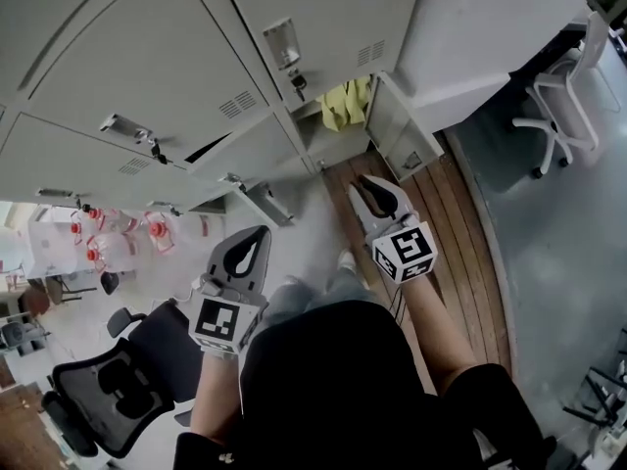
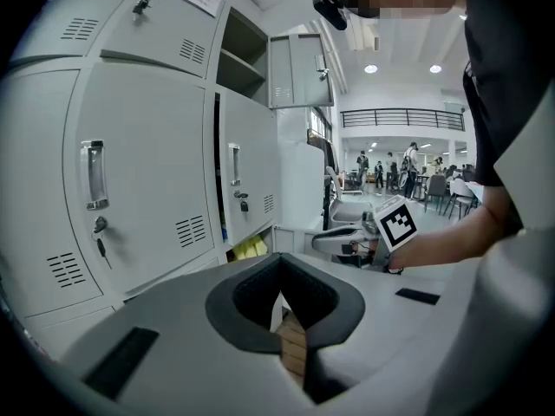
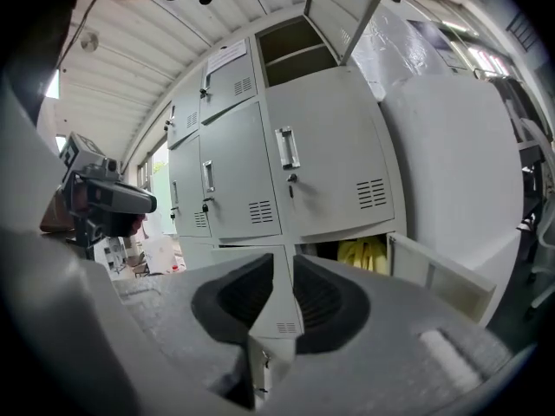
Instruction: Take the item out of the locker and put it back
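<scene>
Facing the lockers point(image 1: 147, 57), a person is standing by a wood floor point(image 1: 460, 233), with a bottom door point(image 1: 400, 137) hanging open beside it. Both grippers are hovering short of the lockers and touching nothing: the left gripper point(image 1: 263, 231) is holding its jaws together and empty, while the right gripper point(image 1: 365, 181) is showing a narrow gap between its jaws with nothing in it. The yellow item point(image 1: 345, 104) is lying inside the open bottom compartment, well apart from both grippers
</scene>
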`<state>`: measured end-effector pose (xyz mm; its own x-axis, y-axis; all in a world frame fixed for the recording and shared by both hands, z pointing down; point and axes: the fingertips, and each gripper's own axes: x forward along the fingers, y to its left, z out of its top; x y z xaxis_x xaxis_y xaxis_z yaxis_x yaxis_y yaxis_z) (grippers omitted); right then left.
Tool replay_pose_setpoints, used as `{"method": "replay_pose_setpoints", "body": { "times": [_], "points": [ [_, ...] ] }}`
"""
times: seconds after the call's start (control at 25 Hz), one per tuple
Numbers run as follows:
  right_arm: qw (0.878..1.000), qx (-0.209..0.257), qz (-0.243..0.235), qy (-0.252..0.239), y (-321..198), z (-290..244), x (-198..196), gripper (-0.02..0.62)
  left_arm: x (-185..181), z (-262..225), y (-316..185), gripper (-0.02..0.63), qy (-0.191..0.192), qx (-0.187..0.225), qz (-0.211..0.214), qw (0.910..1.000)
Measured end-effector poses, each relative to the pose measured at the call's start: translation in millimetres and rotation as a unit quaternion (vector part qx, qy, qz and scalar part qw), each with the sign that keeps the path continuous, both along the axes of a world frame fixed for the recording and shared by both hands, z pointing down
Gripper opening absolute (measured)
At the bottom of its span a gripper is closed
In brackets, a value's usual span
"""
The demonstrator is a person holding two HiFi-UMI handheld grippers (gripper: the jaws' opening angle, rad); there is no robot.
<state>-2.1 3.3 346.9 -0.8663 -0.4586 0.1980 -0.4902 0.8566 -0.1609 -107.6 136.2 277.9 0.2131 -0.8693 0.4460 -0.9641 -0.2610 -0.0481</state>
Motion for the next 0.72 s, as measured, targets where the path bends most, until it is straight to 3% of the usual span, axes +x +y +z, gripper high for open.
{"method": "replay_pose_setpoints", "body": {
  "times": [0.16,0.48,0.72],
  "points": [
    [1.000,-0.009,0.006,0.007,-20,23,-10,0.067,4,10,-13,0.012,-0.020,0.004,0.022,0.9996],
    [0.999,-0.017,0.037,0.005,-47,72,-32,0.067,0,45,-34,0.011,-0.024,-0.042,0.052,0.9975],
    [0.999,-0.014,0.043,0.016,-66,109,-54,0.069,-9,68,-51,0.011,-0.055,-0.043,0.116,0.9908]
  ]
}}
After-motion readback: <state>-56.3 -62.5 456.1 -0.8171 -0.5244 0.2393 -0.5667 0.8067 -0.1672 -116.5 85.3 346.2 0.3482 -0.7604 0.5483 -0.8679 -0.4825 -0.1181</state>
